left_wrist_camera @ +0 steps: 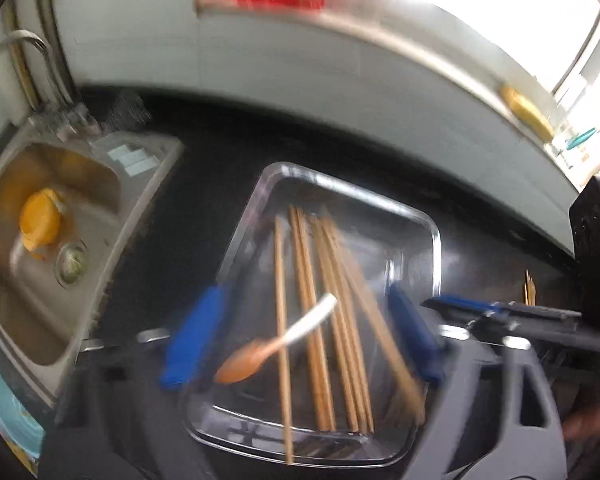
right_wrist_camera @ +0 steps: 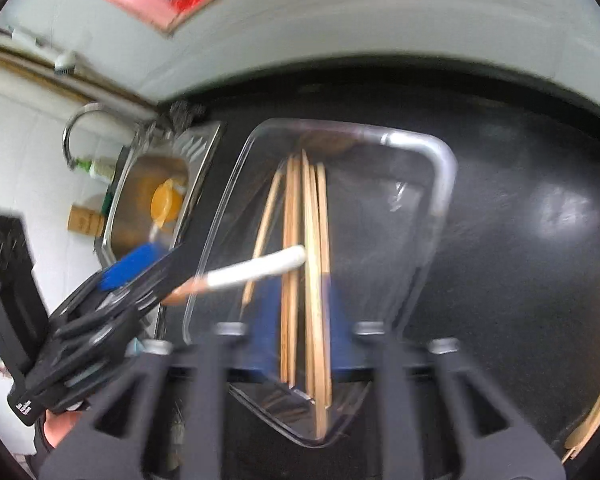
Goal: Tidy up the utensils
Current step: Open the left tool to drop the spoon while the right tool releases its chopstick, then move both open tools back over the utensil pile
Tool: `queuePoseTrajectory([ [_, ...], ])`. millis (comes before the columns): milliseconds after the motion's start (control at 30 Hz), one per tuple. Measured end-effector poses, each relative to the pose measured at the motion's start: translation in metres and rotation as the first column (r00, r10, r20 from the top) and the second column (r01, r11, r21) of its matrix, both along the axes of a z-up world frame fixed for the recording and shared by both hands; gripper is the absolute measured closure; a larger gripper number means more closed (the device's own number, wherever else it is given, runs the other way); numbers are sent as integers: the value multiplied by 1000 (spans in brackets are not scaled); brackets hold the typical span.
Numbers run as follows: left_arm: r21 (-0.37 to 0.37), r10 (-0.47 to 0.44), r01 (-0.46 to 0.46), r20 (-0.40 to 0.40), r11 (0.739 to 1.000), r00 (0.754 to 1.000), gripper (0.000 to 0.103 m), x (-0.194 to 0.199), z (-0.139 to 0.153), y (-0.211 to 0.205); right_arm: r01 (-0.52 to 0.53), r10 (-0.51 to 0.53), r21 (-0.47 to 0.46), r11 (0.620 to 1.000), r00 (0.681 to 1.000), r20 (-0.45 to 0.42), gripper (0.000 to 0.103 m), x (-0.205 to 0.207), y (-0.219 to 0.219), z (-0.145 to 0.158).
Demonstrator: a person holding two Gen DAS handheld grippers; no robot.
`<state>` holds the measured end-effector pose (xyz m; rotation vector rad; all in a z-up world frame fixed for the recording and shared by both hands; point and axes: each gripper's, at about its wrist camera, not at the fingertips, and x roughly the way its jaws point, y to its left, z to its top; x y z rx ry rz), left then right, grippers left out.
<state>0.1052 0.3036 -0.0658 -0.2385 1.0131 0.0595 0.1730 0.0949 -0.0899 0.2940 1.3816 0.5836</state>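
A clear glass tray (left_wrist_camera: 430,224) sits on the black counter with several wooden chopsticks (left_wrist_camera: 324,320) lying in it lengthwise. It also shows in the right wrist view (right_wrist_camera: 440,184), with the chopsticks (right_wrist_camera: 312,260). A spoon with an orange bowl and white handle (left_wrist_camera: 284,340) hangs in the air over the tray, between the blue fingers of my open left gripper (left_wrist_camera: 300,336), touching neither. In the right wrist view the spoon (right_wrist_camera: 256,270) sticks out past the left gripper (right_wrist_camera: 132,268). My right gripper (right_wrist_camera: 296,320) is open over the tray's near end. Both views are blurred.
A steel sink (left_wrist_camera: 112,216) with an orange object (left_wrist_camera: 40,220) and a tap (left_wrist_camera: 16,40) lies left of the tray. Loose chopsticks (left_wrist_camera: 529,288) lie on the counter to the right. A wooden utensil (right_wrist_camera: 596,408) lies at the counter's right edge. A white wall runs behind.
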Motion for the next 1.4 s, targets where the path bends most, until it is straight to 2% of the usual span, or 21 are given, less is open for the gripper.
queuePoseTrajectory([
  [33, 2, 0, 0, 8, 1000, 1000, 17, -3, 5, 2, 19, -19, 0, 1000, 1000, 16, 26, 2, -5, 4],
  [100, -23, 13, -13, 11, 1000, 1000, 13, -10, 11, 10, 52, -52, 13, 999, 997, 48, 26, 3, -20, 13],
  [233, -74, 75, -73, 19, 995, 997, 12, -24, 18, 26, 80, -81, 29, 996, 995, 53, 26, -2, -37, 22],
  [433, -57, 93, -92, 14, 994, 996, 12, -42, 22, 22, 82, -84, 24, 996, 995, 61, 26, -22, -53, 26],
  [600, -36, 50, -50, 17, 998, 999, 12, -55, 24, -7, 99, -99, 10, 995, 991, 86, 26, -46, -72, 31],
  [767, -8, -66, 66, -3, 998, 998, 11, -64, 16, -73, 157, -152, -29, 987, 982, 115, 26, -73, -119, 30],
  [900, 6, -168, 168, -14, 986, 986, 10, -70, 3, -136, 228, -208, -110, 967, 963, 171, 26, -103, -184, 31],
  [1067, 13, -285, 286, -66, 958, 956, 10, -83, -30, -234, 321, -288, -197, 926, 941, 179, 26, -147, -283, 19],
  [1200, 44, -371, 377, -94, 925, 924, 10, -99, -61, -303, 354, -318, -278, 893, 933, 167, 26, -177, -346, -3],
  [1333, 84, -451, 465, -146, 881, 880, 10, -115, -99, -356, 360, -342, -320, 876, 933, 113, 26, -206, -390, -31],
  [1400, 103, -458, 476, -160, 873, 875, 10, -118, -111, -367, 355, -342, -328, 876, 935, 98, 26, -213, -398, -36],
])
